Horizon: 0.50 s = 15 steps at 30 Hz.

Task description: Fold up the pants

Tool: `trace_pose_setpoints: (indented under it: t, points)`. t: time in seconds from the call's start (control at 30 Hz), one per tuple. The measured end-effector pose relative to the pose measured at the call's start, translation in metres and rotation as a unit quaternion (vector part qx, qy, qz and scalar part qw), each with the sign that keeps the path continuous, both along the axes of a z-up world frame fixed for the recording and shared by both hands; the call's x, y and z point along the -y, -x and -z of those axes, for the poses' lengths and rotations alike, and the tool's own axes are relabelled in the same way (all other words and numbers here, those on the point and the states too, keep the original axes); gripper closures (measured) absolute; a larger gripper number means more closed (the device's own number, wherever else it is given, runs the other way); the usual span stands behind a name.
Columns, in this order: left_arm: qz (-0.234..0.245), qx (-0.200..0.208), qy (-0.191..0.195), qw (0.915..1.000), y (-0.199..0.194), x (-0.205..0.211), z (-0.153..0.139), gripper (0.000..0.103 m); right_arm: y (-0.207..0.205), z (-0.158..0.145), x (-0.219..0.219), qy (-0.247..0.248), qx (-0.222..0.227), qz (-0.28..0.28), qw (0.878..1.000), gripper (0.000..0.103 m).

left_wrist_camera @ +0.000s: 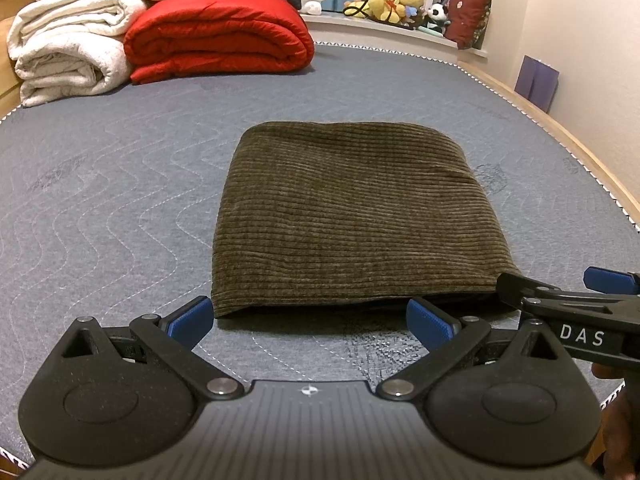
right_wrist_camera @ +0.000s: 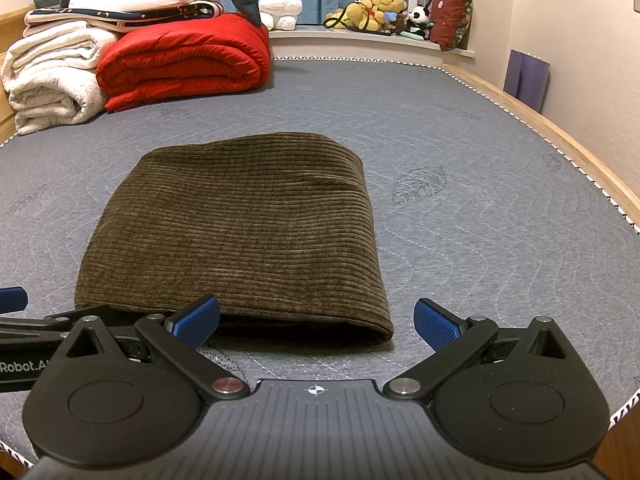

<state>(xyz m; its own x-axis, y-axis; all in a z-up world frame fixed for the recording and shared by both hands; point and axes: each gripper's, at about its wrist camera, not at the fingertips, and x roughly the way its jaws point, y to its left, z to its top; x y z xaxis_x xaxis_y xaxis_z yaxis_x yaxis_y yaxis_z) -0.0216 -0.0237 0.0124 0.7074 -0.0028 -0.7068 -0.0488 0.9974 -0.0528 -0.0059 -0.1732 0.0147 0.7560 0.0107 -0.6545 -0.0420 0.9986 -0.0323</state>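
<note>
The olive-brown corduroy pants point(left_wrist_camera: 344, 216) lie folded into a compact rectangle on the grey quilted mattress point(left_wrist_camera: 100, 200), and they show in the right wrist view too point(right_wrist_camera: 240, 232). My left gripper point(left_wrist_camera: 310, 318) is open and empty just short of the fold's near edge. My right gripper point(right_wrist_camera: 316, 320) is open and empty at the near right corner of the pants. The right gripper shows at the right edge of the left wrist view point(left_wrist_camera: 560, 296). Part of the left gripper shows at the left edge of the right wrist view point(right_wrist_camera: 48, 320).
A folded red quilt point(left_wrist_camera: 216, 36) and rolled white blankets point(left_wrist_camera: 68, 48) sit at the far left of the mattress point(right_wrist_camera: 480, 200). Plush toys point(left_wrist_camera: 396, 0) and a dark red cushion point(left_wrist_camera: 468, 16) line the far ledge. A wooden bed rail point(left_wrist_camera: 560, 128) runs along the right side.
</note>
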Motion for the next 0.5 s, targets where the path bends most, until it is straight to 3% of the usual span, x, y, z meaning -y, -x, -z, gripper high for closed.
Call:
trace_pose_setpoints:
  t: [0.5]
  points:
    - [0.007, 0.0, 0.003, 1.0, 0.0008, -0.0011, 0.0009, 0.0, -0.0007, 0.0003, -0.0027, 0.002, 0.0, 0.002, 1.0, 0.001]
